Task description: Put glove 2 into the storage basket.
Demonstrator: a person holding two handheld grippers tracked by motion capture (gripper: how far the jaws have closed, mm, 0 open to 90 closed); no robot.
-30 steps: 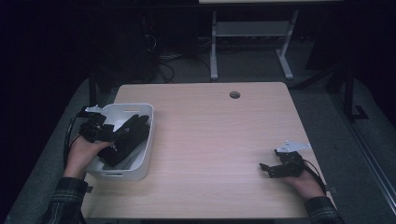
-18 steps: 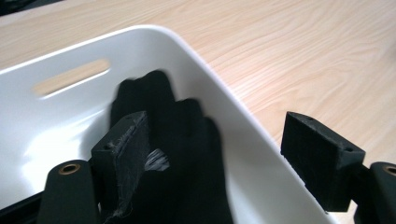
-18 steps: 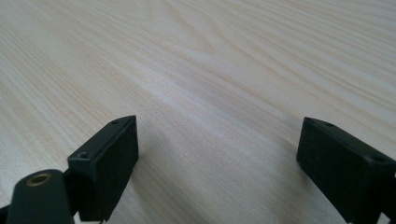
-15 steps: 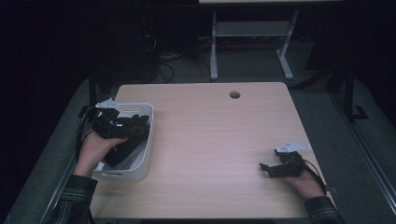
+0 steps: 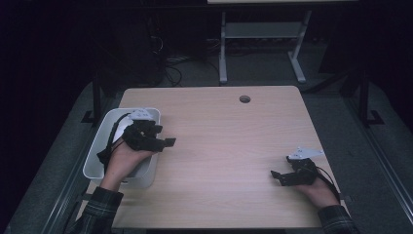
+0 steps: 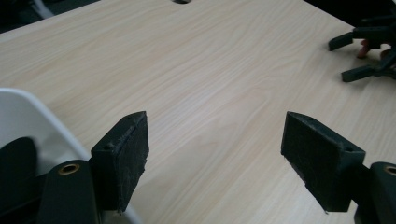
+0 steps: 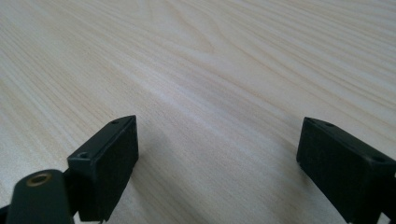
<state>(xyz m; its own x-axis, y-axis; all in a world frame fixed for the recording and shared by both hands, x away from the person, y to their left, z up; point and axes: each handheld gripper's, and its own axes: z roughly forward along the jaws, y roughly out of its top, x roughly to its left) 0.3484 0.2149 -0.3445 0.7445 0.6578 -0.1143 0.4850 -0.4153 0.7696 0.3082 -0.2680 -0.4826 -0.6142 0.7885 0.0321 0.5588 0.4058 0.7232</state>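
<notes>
My left gripper [image 5: 164,135] hangs over the right rim of a white bin [image 5: 97,163] at the table's left side. Its jaws stand open with bare wood between them. In the left gripper view [image 6: 215,154] the bin's white rim [image 6: 32,116] curves past the left pad, and a dark shape lies just inside it. My right gripper [image 5: 278,176] rests low on the table near the front right, open and holding nothing. The right gripper view [image 7: 219,163] shows wood grain between its pads. The left gripper view also shows the right gripper [image 6: 338,60] far off.
The wooden table [image 5: 219,146] has a round cable hole [image 5: 244,99] near its far edge. Dark floor, cables and a white desk frame [image 5: 258,44] lie beyond the table. A person's sleeves come in at the bottom corners.
My left gripper has moved to the right, from above the inside of the bin to its right rim, jaws still open. The right gripper has stayed where it was.
</notes>
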